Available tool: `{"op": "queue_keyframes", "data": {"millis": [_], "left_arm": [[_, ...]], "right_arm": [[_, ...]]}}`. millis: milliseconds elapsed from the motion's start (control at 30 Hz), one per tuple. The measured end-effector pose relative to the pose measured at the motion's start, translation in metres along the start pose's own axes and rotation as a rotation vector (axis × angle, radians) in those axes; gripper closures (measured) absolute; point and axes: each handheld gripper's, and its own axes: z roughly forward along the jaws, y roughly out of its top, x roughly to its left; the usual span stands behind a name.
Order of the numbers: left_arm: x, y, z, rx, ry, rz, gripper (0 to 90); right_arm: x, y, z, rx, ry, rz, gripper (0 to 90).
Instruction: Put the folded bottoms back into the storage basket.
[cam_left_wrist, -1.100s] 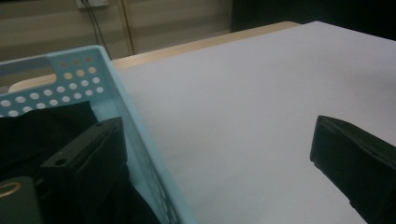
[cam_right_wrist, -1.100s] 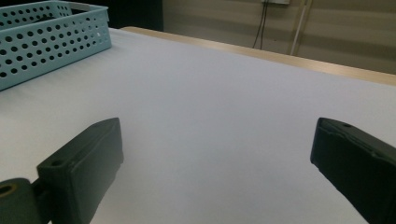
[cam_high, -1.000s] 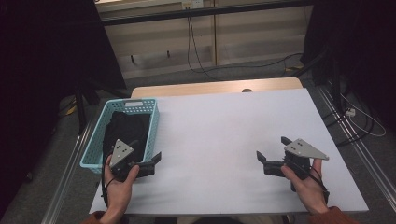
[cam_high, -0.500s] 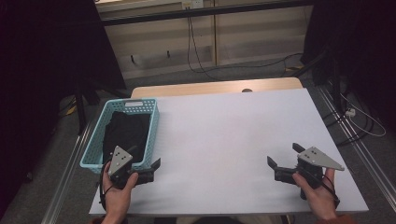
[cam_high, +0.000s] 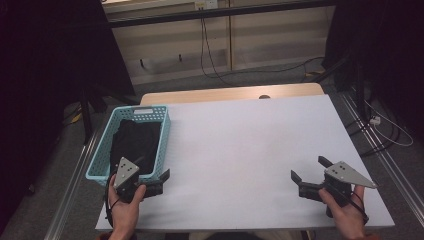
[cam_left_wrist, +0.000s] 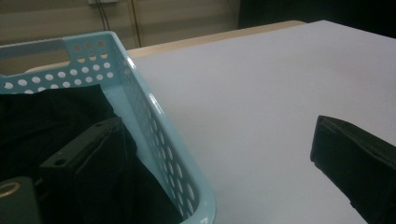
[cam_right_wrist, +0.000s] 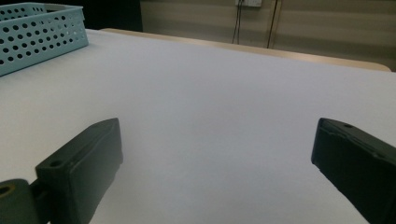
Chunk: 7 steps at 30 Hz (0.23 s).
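A light blue perforated basket sits at the table's left side with a black cloth in it. My left gripper is open at the basket's near right corner. In the left gripper view its left jaw lies over the black cloth inside the basket, and its right jaw is over the white table; the left gripper holds nothing. My right gripper is open and empty near the front right of the table. In its own view the right gripper faces bare tabletop.
The white tabletop stretches between the two grippers, with a wooden strip along its far edge. The basket shows far left in the right gripper view. Cables lie on the floor to the right and behind.
Both hands have drawn their grippers back toward the table's near edge. The right one also shifted to the right. Both stay open.
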Motion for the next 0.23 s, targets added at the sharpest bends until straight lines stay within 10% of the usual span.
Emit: {"op": "queue_keyframes", "data": {"millis": [233], "left_arm": [[-0.0015,0.0017,0.0011,0.000,-0.008,0.028,4.0]], "right_arm": [[-0.0003,0.0004,0.0034,0.016,0.001,0.010,2.5]]}}
